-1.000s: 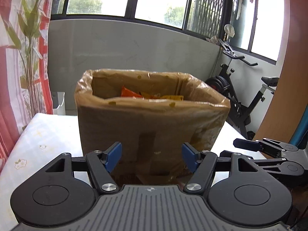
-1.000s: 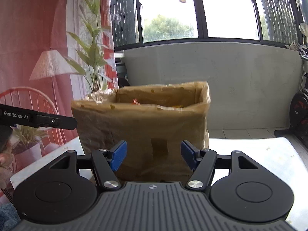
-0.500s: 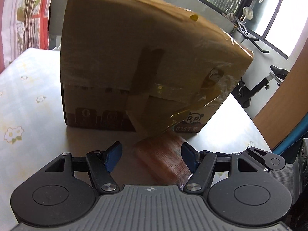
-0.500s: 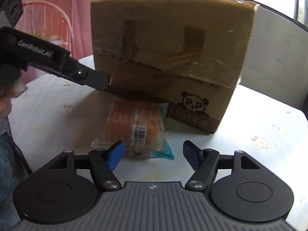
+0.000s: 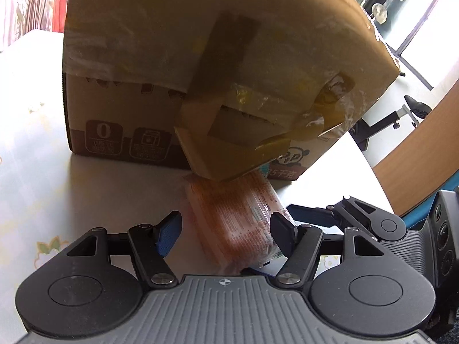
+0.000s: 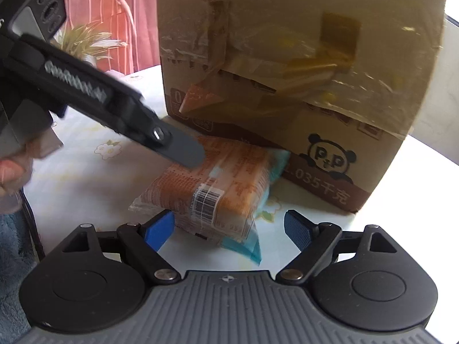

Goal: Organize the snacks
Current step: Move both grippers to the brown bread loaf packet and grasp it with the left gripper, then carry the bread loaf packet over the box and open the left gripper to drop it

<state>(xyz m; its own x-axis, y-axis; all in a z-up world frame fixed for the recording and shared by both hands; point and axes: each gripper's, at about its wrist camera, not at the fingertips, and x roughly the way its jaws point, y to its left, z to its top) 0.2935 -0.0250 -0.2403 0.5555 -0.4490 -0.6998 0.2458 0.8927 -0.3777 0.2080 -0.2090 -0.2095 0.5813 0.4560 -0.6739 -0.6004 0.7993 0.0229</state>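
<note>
the snack pack (image 6: 212, 183), orange print with a barcode and teal sealed ends, is lying flat on the table (image 6: 94, 172), its far end just in front of the base of the cardboard box (image 6: 301, 57). in the left wrist view the same snack pack (image 5: 238, 215) is sitting under a loose taped flap hanging off the box (image 5: 200, 57).

left gripper (image 5: 226, 228): jaws are standing moderately wide and steady, the pack lying between the blue pads. the right-hand pad looks close against the pack's edge; the left-hand pad is standing apart from it. cannot tell any firm squeeze. seen from the right wrist, one left finger (image 6: 180, 146) is reaching across the pack's far corner.

right gripper (image 6: 229, 230): jaws are opening, standing wide, the near end of the pack between the pads, both pads clear of it.

a hand (image 6: 11, 177) is showing at the left edge, holding the left gripper. the table is wearing a white cloth with small flowers. the box is carrying a panda logo near its lower corner.
</note>
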